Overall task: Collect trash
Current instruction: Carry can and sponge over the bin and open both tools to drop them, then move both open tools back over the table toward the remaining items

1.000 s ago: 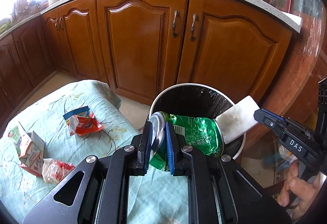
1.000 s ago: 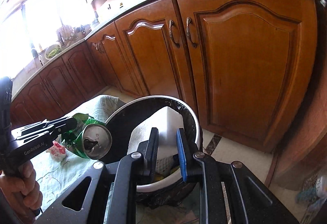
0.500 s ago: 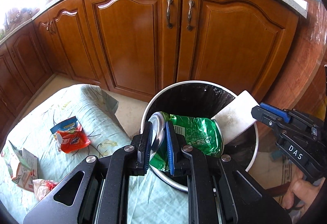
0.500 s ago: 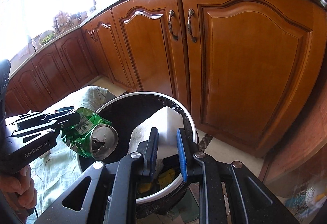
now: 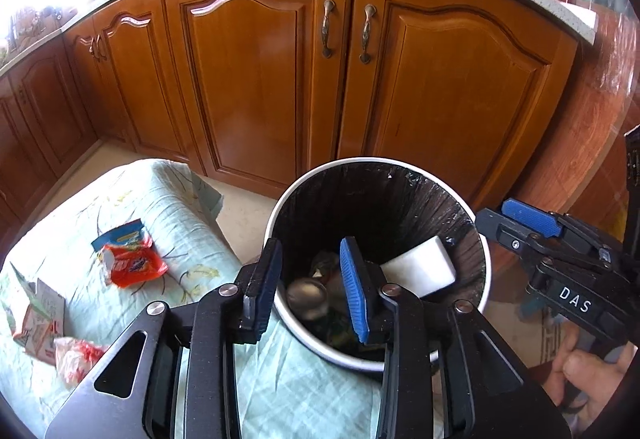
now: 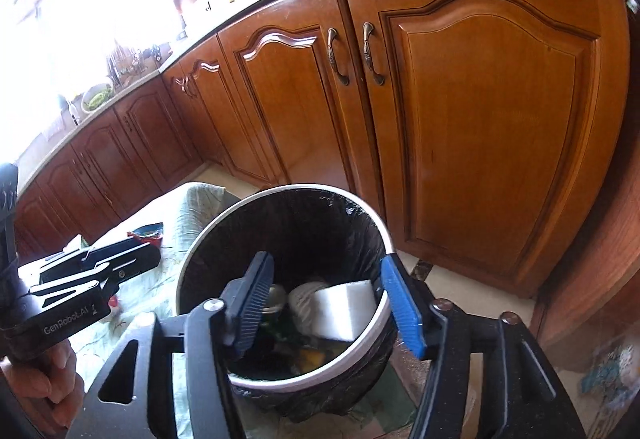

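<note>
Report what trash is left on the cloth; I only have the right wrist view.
Observer: The left wrist view shows a paper carton at the far left edge of the cloth, outside your frame.
Operator: Name whatever lies beside it.
Observer: A crumpled white and red wrapper lies right next to the carton, nearer the camera.
Operator: Confirm the left gripper is empty.
Observer: The left gripper has nothing between its opening jaws. The can is down inside the bin.
</note>
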{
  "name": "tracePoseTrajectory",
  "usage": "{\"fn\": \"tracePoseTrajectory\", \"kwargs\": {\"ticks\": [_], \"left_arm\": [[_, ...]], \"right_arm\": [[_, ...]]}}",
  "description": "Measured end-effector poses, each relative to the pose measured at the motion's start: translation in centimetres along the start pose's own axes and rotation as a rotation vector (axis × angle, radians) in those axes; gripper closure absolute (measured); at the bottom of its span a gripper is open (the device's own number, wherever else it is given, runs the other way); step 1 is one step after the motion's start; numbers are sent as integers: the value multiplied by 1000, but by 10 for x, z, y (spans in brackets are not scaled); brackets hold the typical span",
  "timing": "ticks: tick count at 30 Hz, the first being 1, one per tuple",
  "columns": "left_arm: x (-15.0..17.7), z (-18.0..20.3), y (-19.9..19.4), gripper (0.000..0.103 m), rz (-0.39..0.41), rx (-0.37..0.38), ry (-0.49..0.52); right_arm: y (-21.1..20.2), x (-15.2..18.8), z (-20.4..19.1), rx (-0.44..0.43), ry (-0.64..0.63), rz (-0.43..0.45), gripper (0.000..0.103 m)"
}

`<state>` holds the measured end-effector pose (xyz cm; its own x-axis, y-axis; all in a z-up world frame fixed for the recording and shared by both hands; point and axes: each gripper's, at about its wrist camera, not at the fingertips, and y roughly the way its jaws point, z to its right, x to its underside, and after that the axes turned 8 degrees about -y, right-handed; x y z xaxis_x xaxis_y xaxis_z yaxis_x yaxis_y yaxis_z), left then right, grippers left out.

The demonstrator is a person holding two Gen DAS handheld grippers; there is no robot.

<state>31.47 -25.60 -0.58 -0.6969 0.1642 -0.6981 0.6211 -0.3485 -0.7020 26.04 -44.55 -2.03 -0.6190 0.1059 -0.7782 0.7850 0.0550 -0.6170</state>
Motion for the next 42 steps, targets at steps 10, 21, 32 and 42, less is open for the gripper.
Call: {"fn": "tracePoseTrajectory", "kwargs": {"ticks": [10, 21, 32, 42], "left_arm": [[51, -63, -57, 64, 39, -2, -199], [98, -150, -107, 64, 58, -47, -421], [120, -201, -127, 64, 64, -83, -522], [124, -233, -139, 64, 86, -123, -581]], "right_arm": [[-17, 22, -46, -141, 43, 27, 15], [-15, 41, -117, -271, -3, -13, 12], [3, 46, -177, -340, -98, -52, 12], [49, 35, -225, -412, -199, -125, 12]]}}
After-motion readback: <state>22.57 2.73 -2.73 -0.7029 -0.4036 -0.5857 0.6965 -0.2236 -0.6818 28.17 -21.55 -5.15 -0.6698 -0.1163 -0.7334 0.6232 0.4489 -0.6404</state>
